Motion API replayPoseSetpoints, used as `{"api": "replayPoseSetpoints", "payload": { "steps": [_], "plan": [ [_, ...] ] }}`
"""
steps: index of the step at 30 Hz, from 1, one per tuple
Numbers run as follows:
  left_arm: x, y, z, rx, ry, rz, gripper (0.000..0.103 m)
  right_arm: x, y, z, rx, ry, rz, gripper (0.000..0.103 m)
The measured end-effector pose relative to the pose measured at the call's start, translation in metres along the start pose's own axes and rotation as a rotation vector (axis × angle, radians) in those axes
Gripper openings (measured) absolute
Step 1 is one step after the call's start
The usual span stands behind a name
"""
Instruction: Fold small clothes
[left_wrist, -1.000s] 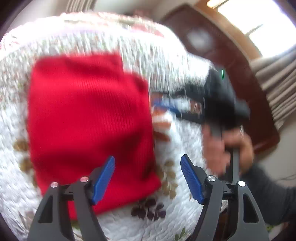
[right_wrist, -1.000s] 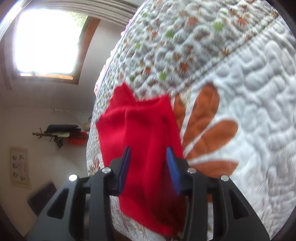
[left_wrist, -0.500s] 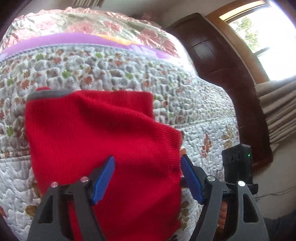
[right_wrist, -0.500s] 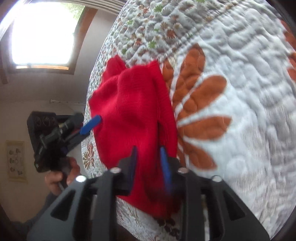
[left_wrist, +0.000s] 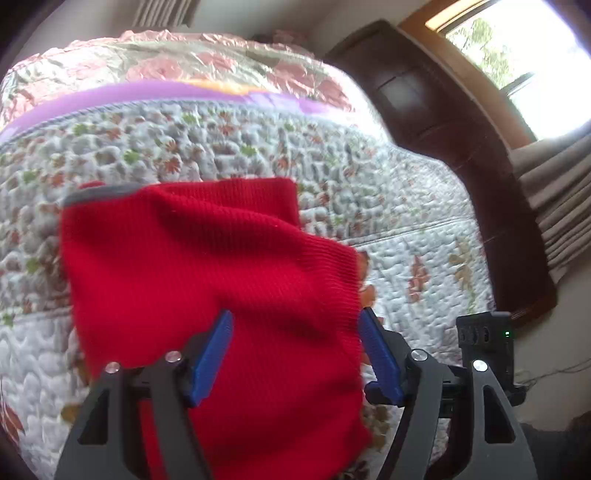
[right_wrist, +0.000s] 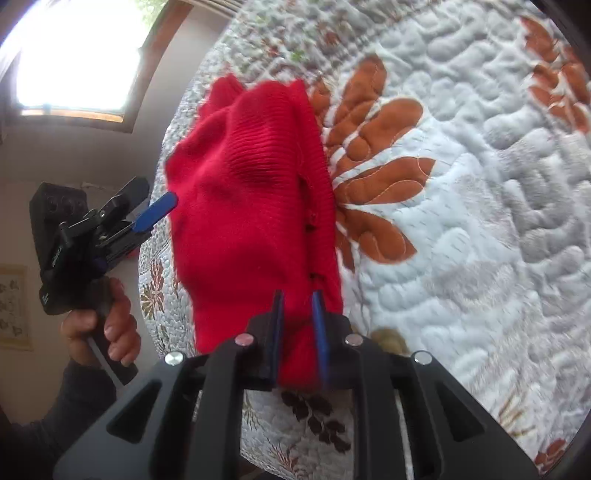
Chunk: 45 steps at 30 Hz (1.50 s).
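Two claws: my right gripper (right_wrist: 297, 325) is clenched on the red knit garment's (left_wrist: 207, 280) near hem at the quilt's (left_wrist: 406, 206) front edge; left gripper (left_wrist: 295, 354) released. I'd lift evenly, keeping layers aligned.

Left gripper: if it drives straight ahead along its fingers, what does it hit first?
Most likely the red knit garment. The left gripper is open with the fabric already between its fingers; the quilt lies behind. Depth is hard to judge here.
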<state>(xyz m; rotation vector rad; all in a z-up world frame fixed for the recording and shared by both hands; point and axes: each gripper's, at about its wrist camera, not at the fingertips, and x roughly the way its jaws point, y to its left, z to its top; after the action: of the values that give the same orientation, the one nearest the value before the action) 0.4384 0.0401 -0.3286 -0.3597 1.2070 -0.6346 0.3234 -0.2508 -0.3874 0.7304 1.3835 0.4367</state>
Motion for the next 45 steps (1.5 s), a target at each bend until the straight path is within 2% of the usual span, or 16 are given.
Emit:
{"api": "replayPoseSetpoints", "payload": {
  "steps": [4,8,11,13,16,18,25,27,29,31,33,34,35,37,40,45],
  "plan": [
    [-0.006,-0.005,-0.035,-0.046,0.056,0.002,0.074,-0.001,0.025,-0.032,-0.084,0.065,0.099,0.023],
    [0.015,0.005,-0.069,-0.086,0.16,0.113,0.074,0.033,0.018,-0.037,-0.101,0.147,0.087,0.03],
    [0.025,0.014,-0.084,-0.111,0.18,0.147,0.074,0.056,0.007,-0.031,-0.078,0.177,0.04,0.0],
    [0.027,0.019,-0.089,-0.132,0.172,0.143,0.074,0.056,-0.006,-0.027,-0.044,0.184,0.053,0.0],
    [0.019,0.013,-0.088,-0.135,0.159,0.16,0.075,0.034,0.012,-0.016,-0.073,0.169,0.082,0.019],
    [0.011,0.006,-0.089,-0.124,0.145,0.176,0.077,0.016,0.038,0.009,-0.137,0.107,0.1,0.032],
    [0.014,0.008,-0.094,-0.11,0.177,0.222,0.078,0.034,0.059,0.104,-0.2,0.035,0.173,0.032],
    [0.018,0.016,-0.095,-0.123,0.186,0.225,0.078,0.052,0.046,0.118,-0.177,0.05,0.132,0.027],
    [0.02,0.022,-0.095,-0.123,0.193,0.216,0.078,0.061,0.036,0.125,-0.155,0.062,0.117,0.004],
    [0.022,0.025,-0.093,-0.126,0.202,0.205,0.078,0.054,0.033,0.134,-0.153,0.035,0.1,0.003],
    [0.018,0.026,-0.093,-0.138,0.2,0.186,0.078,0.035,0.035,0.137,-0.157,-0.008,0.072,0.008],
    [0.011,0.028,-0.094,-0.149,0.19,0.156,0.078,0.022,0.036,0.138,-0.149,-0.031,0.064,0.023],
    [0.003,0.031,-0.097,-0.156,0.179,0.12,0.079,0.013,0.034,0.14,-0.146,-0.051,0.051,0.055],
    [-0.02,0.042,-0.102,-0.158,0.13,0.035,0.08,0.002,0.033,0.147,-0.138,-0.061,0.054,0.077],
    [-0.054,0.079,-0.107,-0.174,0.058,0.011,0.083,0.004,0.018,0.149,-0.12,0.053,0.095,0.085],
    [-0.044,0.143,-0.112,-0.273,0.138,-0.183,0.085,0.031,0.004,0.136,-0.11,0.2,0.156,0.088]
  ]
}}
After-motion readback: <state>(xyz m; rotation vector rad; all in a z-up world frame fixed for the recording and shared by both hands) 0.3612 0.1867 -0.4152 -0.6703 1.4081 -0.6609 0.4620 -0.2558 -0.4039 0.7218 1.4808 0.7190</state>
